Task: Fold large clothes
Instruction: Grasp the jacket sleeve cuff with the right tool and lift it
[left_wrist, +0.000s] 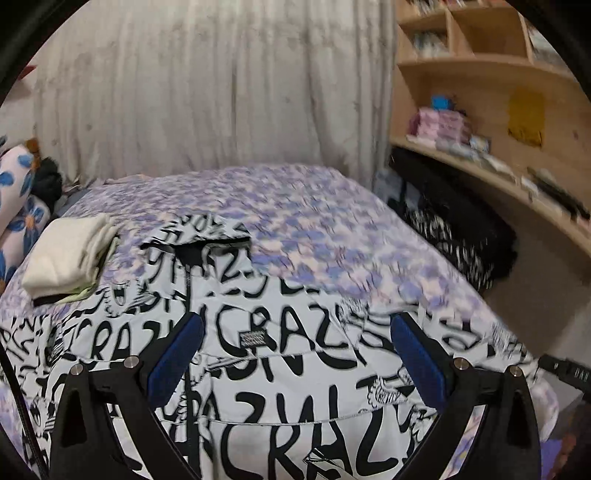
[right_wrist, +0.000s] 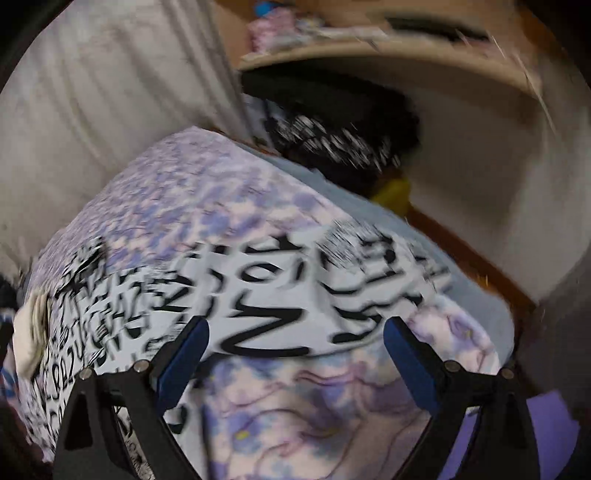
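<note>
A large white garment with black "CRAZY" lettering (left_wrist: 258, 350) lies spread on a bed with a purple flowered cover (left_wrist: 295, 206). My left gripper (left_wrist: 295, 325) is open and empty, just above the garment's middle. In the right wrist view the garment (right_wrist: 258, 295) lies across the bed, blurred by motion. My right gripper (right_wrist: 295, 328) is open and empty, over the garment's near right edge, with the bed cover (right_wrist: 314, 406) below it.
A folded cream cloth pile (left_wrist: 70, 254) sits on the bed's left side. A flowered pillow (left_wrist: 18, 192) lies at far left. Grey curtain (left_wrist: 207, 85) behind. Wooden shelves (left_wrist: 491, 110) and a dark patterned bag (left_wrist: 454, 236) stand to the right.
</note>
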